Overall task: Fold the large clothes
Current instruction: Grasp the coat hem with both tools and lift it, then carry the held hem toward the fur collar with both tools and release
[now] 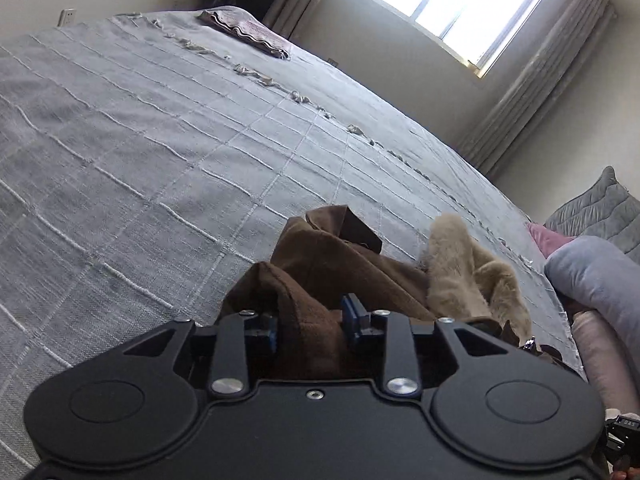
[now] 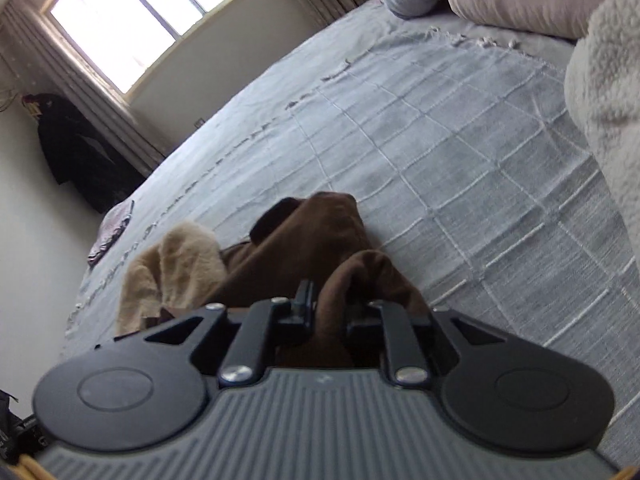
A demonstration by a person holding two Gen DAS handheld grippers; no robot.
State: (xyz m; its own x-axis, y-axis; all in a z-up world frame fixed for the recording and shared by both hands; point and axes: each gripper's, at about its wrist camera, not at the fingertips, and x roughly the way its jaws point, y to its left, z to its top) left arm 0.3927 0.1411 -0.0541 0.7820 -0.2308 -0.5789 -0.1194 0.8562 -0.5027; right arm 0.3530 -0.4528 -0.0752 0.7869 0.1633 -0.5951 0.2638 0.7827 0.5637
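Observation:
A brown garment with a tan furry lining hangs bunched above the grey bedspread. My left gripper is shut on a fold of the brown cloth, which fills the gap between its blue-padded fingers. In the right wrist view the same brown garment and its tan lining hang in front of the camera. My right gripper is shut on another fold of the brown cloth. Both grippers hold the garment up over the bed.
A folded pinkish cloth lies at the bed's far end. Pillows are stacked at the head, and also show in the right wrist view. A white fleecy item sits at right. A dark coat hangs by the window.

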